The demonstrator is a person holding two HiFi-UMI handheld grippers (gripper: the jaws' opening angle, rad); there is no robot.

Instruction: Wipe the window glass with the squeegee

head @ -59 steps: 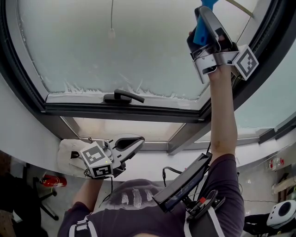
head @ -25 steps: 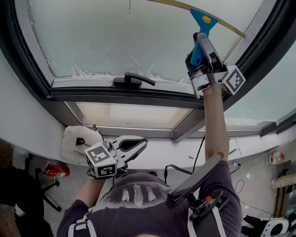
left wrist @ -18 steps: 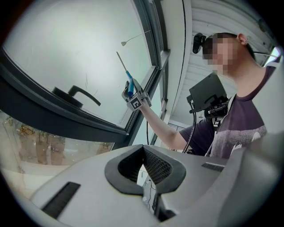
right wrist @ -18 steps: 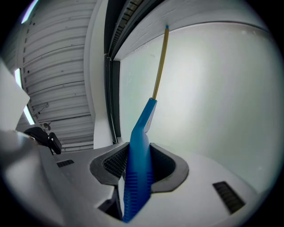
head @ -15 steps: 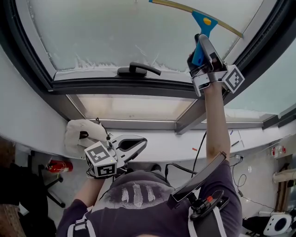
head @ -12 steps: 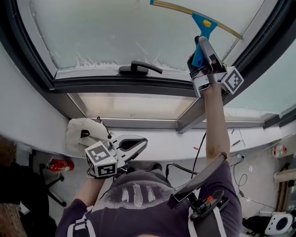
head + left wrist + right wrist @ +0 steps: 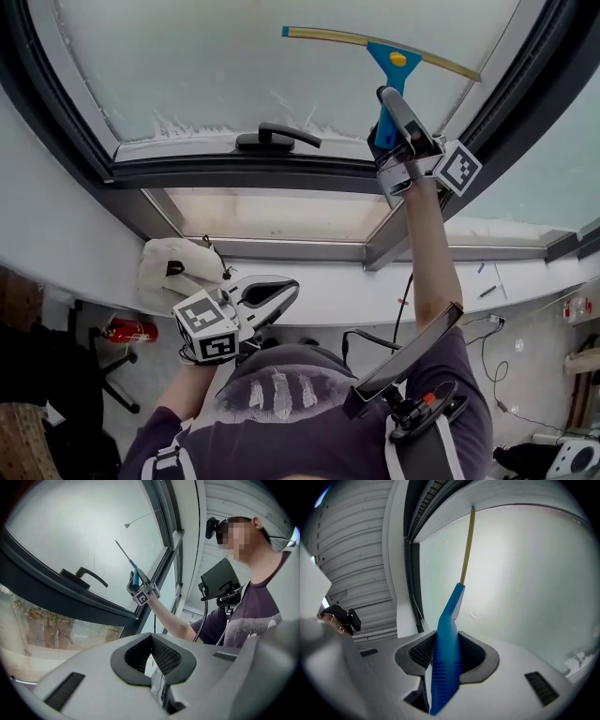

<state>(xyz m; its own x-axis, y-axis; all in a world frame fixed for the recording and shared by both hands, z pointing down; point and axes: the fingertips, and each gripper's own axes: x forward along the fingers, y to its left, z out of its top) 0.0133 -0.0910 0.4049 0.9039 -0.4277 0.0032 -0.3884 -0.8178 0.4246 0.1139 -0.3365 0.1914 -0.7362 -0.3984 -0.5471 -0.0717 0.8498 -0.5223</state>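
Note:
The squeegee (image 7: pixel 391 59) has a blue handle and a long yellow blade lying against the frosted window glass (image 7: pixel 206 66), near its upper right. My right gripper (image 7: pixel 392 120) is raised at arm's length and shut on the blue handle. In the right gripper view the handle (image 7: pixel 446 658) runs up between the jaws to the blade (image 7: pixel 467 545) on the glass (image 7: pixel 525 573). My left gripper (image 7: pixel 279 292) hangs low by the person's chest, shut and empty. Its closed jaws fill the bottom of the left gripper view (image 7: pixel 152 645), with the squeegee (image 7: pixel 133 576) far ahead.
A black window handle (image 7: pixel 272 139) sits on the dark frame (image 7: pixel 244 174) below the glass. White foam streaks (image 7: pixel 173 125) line the glass's lower edge. A white bundle (image 7: pixel 173 267) rests on the sill. A dark screen (image 7: pixel 410 350) hangs at the person's chest.
The right gripper has drawn the squeegee down the glass, and its whole blade now shows. The left gripper has stayed low by the chest.

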